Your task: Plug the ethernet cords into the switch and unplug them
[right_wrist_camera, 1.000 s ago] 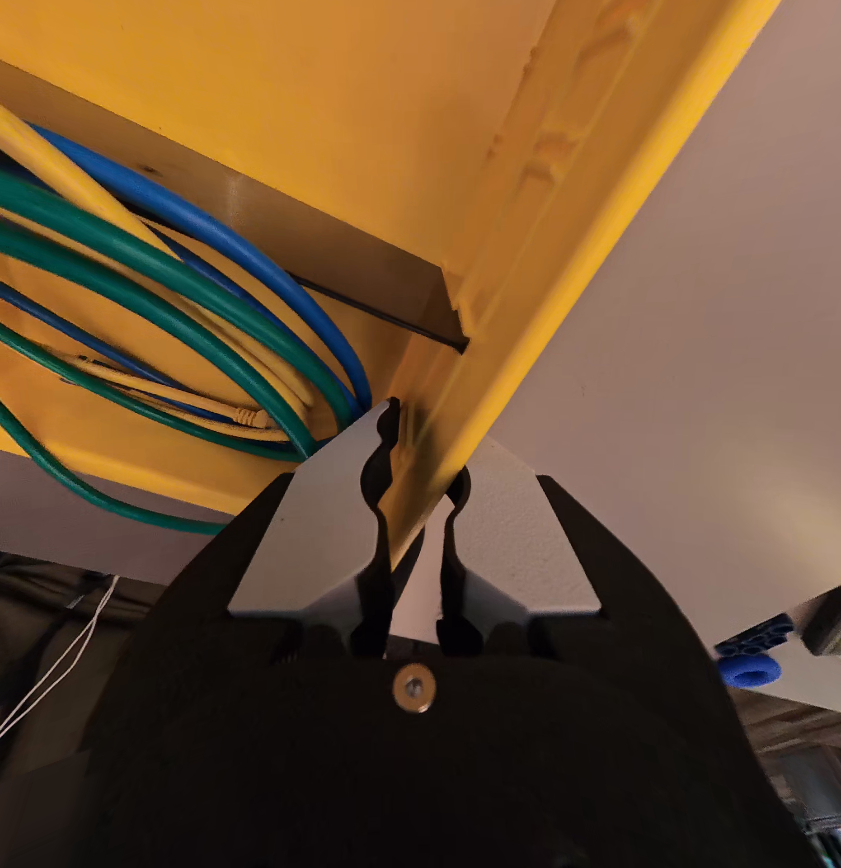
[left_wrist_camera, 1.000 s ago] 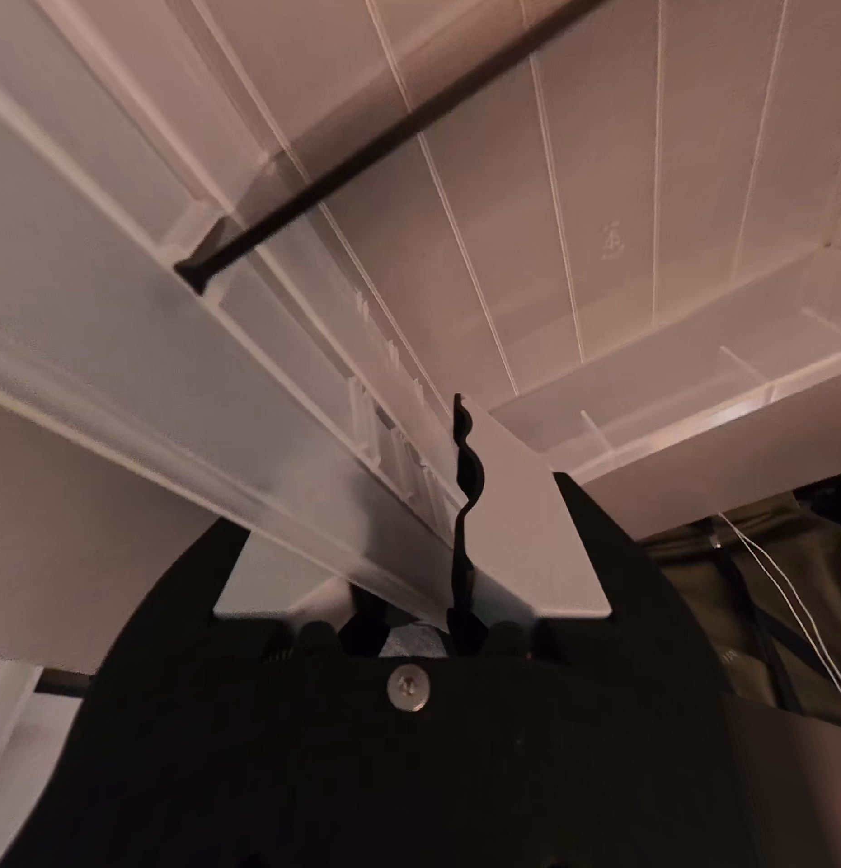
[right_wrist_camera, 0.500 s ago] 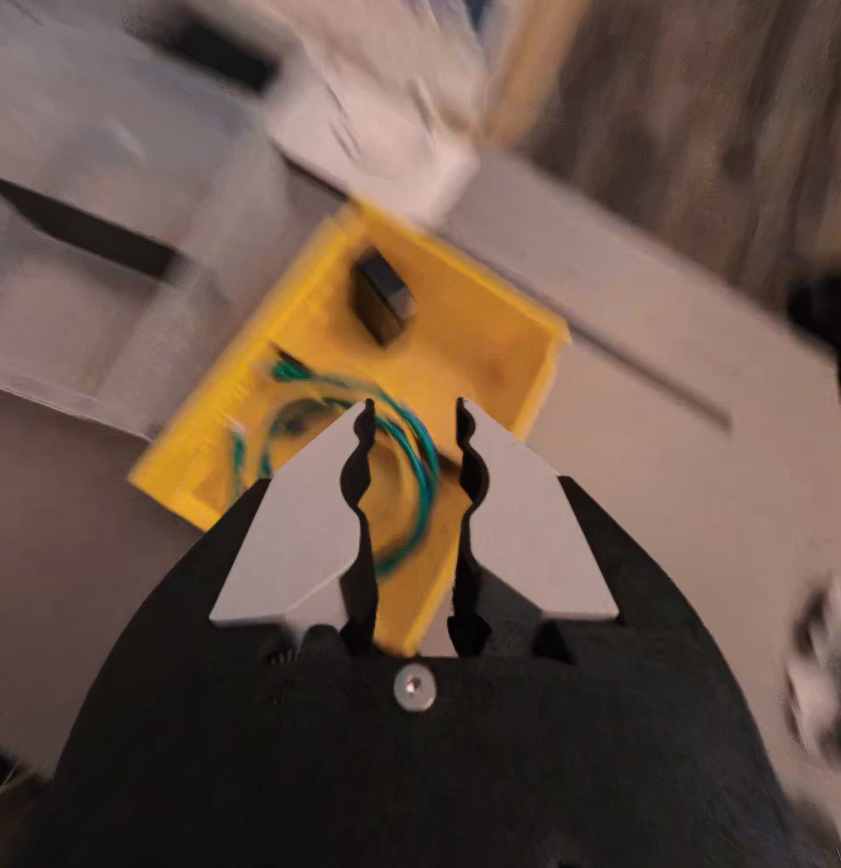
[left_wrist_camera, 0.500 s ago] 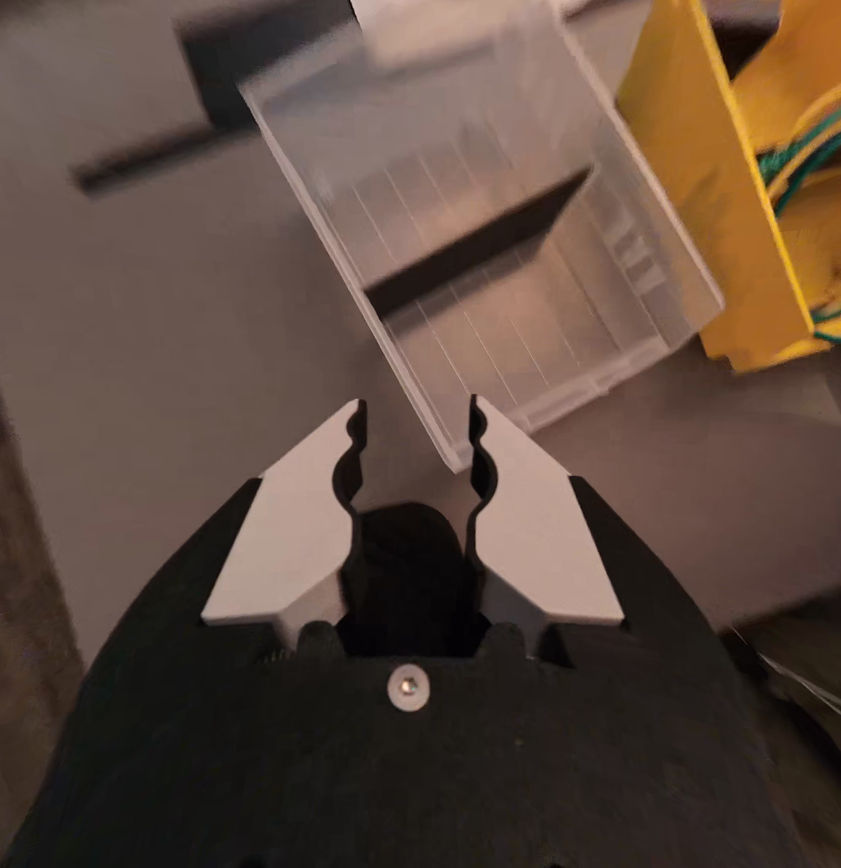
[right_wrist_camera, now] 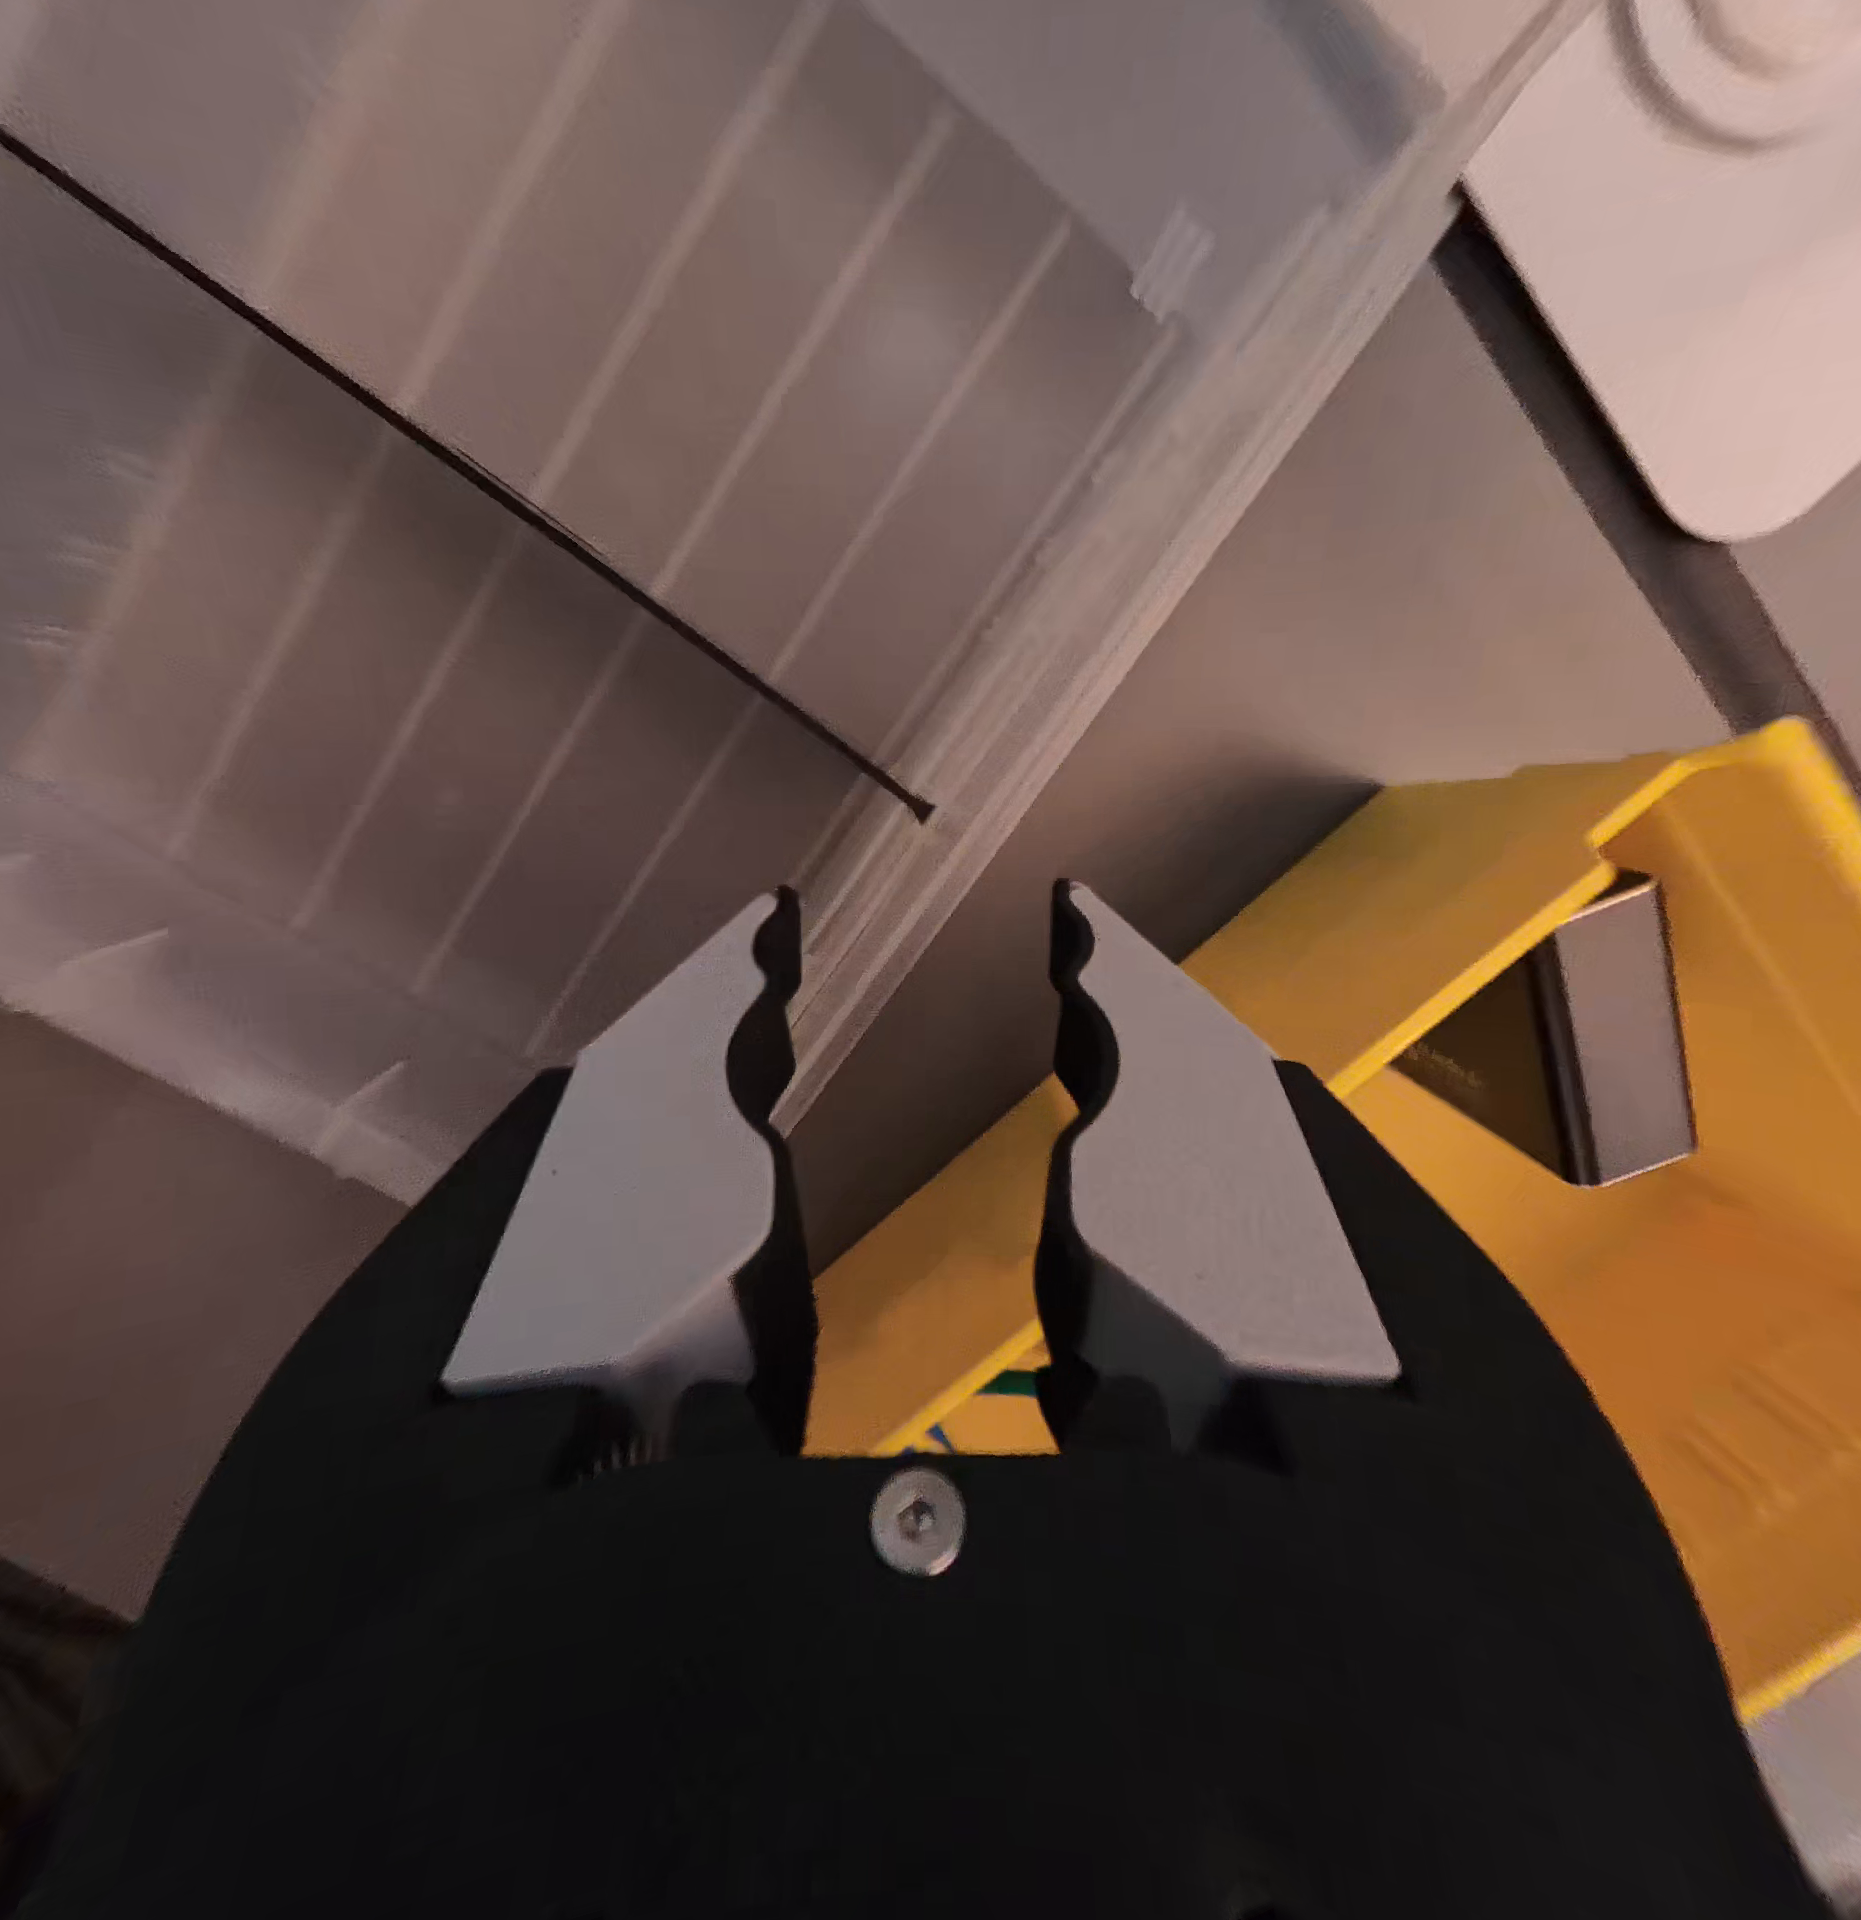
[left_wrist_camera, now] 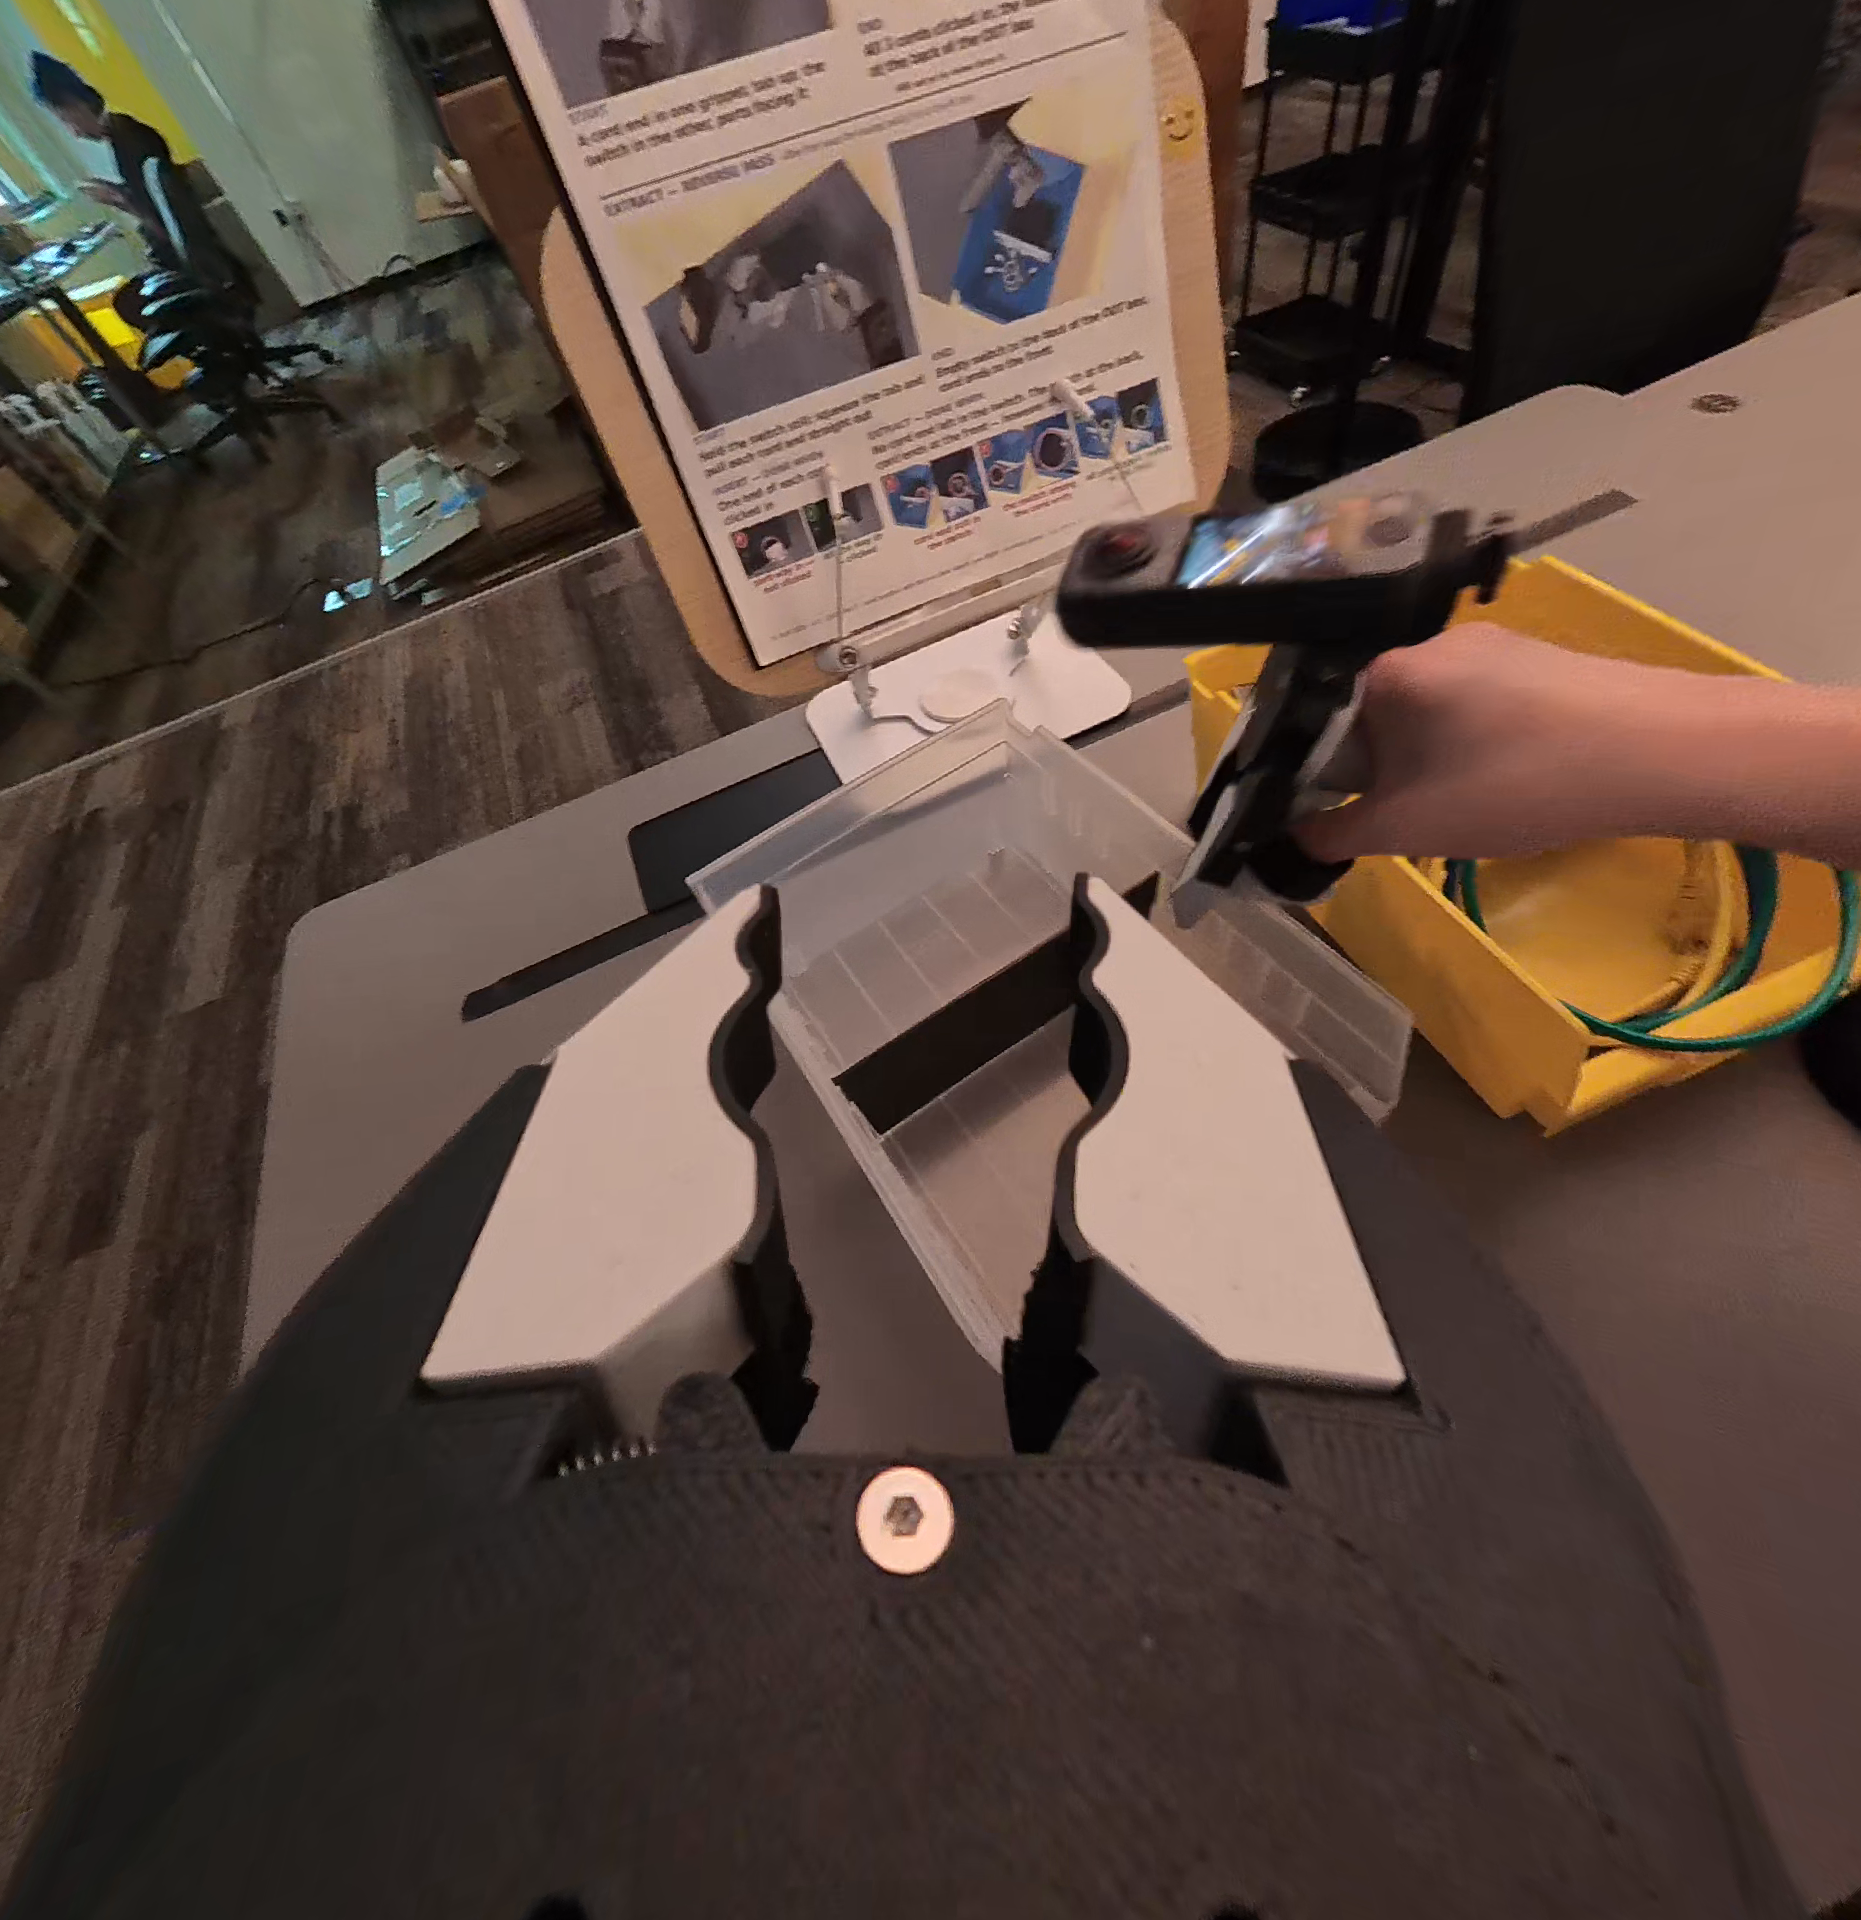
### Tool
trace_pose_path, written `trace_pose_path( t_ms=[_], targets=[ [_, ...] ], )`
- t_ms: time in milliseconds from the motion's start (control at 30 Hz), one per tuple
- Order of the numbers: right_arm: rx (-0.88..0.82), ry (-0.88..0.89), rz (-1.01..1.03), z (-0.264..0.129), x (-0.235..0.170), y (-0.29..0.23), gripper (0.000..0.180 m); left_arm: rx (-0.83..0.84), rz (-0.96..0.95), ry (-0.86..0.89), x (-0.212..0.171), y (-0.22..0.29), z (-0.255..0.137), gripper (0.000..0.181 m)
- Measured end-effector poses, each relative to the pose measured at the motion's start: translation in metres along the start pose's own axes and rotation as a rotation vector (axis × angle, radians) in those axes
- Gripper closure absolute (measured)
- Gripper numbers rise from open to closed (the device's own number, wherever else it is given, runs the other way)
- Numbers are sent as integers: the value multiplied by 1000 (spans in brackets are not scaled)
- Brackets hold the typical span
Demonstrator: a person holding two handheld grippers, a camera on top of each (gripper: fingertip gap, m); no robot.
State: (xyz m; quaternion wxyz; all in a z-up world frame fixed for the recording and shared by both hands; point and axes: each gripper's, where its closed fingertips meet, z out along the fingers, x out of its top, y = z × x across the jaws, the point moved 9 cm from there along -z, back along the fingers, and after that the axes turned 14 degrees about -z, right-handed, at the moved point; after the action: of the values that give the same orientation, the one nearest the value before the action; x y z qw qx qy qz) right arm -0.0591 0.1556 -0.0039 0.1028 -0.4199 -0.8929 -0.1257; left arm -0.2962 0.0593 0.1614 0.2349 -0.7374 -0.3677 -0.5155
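Note:
My left gripper (left_wrist_camera: 921, 909) is open and empty, above the near corner of a clear plastic bin (left_wrist_camera: 967, 831) that looks empty. To its right stands a yellow bin (left_wrist_camera: 1477, 1029) with coiled green and yellow ethernet cords (left_wrist_camera: 1674, 935) in it. A hand (left_wrist_camera: 1508, 738) holds my right gripper (left_wrist_camera: 1201, 883) low between the two bins. In the right wrist view that gripper (right_wrist_camera: 926, 904) is open and empty, over the gap between the clear bin (right_wrist_camera: 593, 416) and the yellow bin (right_wrist_camera: 1321, 956). A grey box, seemingly the switch (right_wrist_camera: 1612, 1039), lies in the yellow bin.
Both bins sit on a grey table (left_wrist_camera: 438, 987). An instruction poster (left_wrist_camera: 884, 312) stands on a white base (left_wrist_camera: 967, 696) behind the clear bin; the base also shows in the right wrist view (right_wrist_camera: 1736, 260). A person (left_wrist_camera: 136, 156) stands far off at the back left. There is about 30 centimetres between the tips of the two grippers. About 11 centimetres separates my right fingertips from the switch (right_wrist_camera: 1612, 1039).
The left gripper let go of the clear bin's rim, the right of the yellow bin's rim. Both opened and pulled back; the right has since come down between the bins.

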Motion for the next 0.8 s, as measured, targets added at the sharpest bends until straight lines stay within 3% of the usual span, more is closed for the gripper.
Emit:
trace_pose_path(
  t_ms=[200,300,467,733,800],
  targets=[
    [80,-237,131,26,-5,-14,112,-79,59,28,0,15,-7,123],
    [189,-263,178,41,-10,-25,143,-136,84,38,0,22,-11,123],
    [244,-234,320,44,-8,-17,167,-189,115,47,-1,31,-13,123],
    [318,-188,400,45,-10,-10,175,-211,88,152,7,35,-26,123],
    [357,-178,413,40,-8,-10,174,-224,37,232,13,34,-35,114]
  ],
)
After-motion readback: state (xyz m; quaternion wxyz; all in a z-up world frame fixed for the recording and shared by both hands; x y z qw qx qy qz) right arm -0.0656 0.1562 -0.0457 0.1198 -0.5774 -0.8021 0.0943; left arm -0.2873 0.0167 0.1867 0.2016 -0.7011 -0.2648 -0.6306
